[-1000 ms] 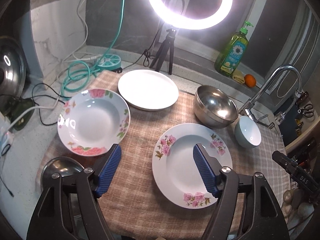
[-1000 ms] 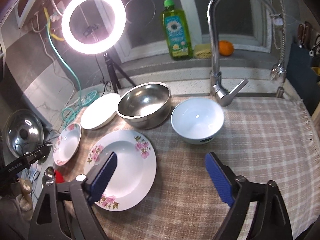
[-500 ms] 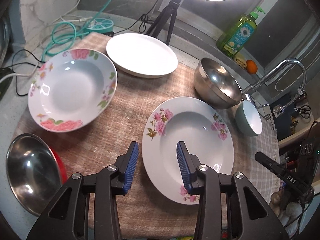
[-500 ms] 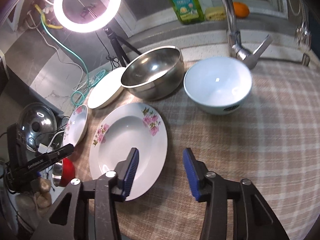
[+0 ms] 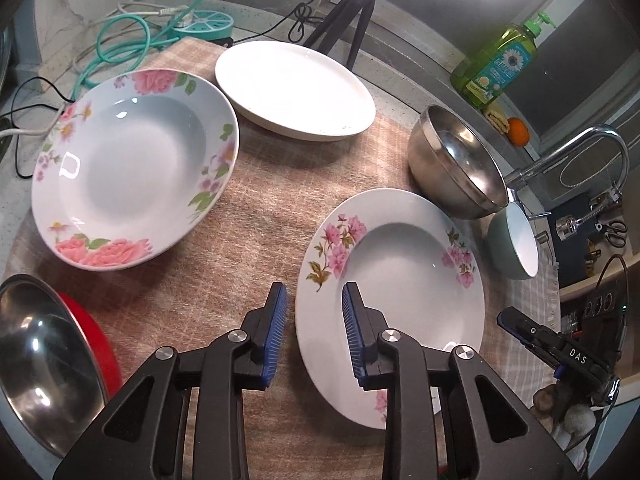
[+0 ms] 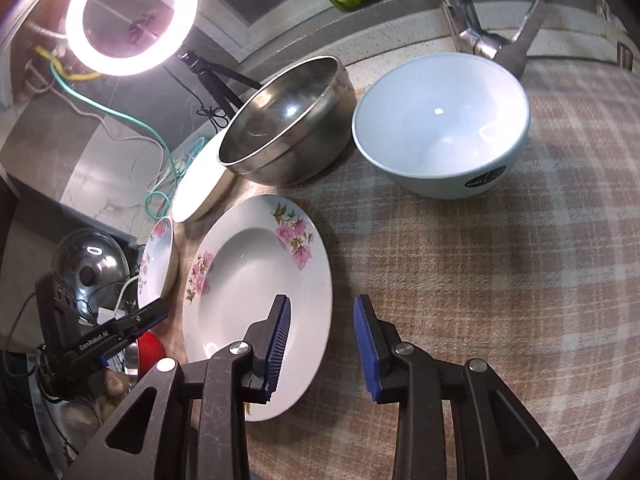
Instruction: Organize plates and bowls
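Note:
A near floral plate (image 5: 404,276) (image 6: 248,280) lies on the checked cloth (image 5: 248,240). My left gripper (image 5: 314,330) is open, its jaws narrowed, straddling the plate's left rim. My right gripper (image 6: 322,346) is open, its jaws astride the plate's right rim. A larger floral plate (image 5: 132,168) (image 6: 158,260) lies at the left. A plain white plate (image 5: 294,88) (image 6: 200,180) lies behind. A steel bowl (image 5: 456,164) (image 6: 288,124) and a pale blue bowl (image 5: 516,244) (image 6: 440,120) stand at the right.
A ring light on a tripod (image 6: 132,12), a green soap bottle (image 5: 496,68), an orange (image 5: 518,130) and a tap (image 5: 568,156) line the back. A steel lid on a red item (image 5: 44,356) sits at front left. Cables (image 5: 132,36) lie far left.
Both grippers have lowered and moved in toward the near floral plate from either side. Their jaws have narrowed from wide open to a small gap.

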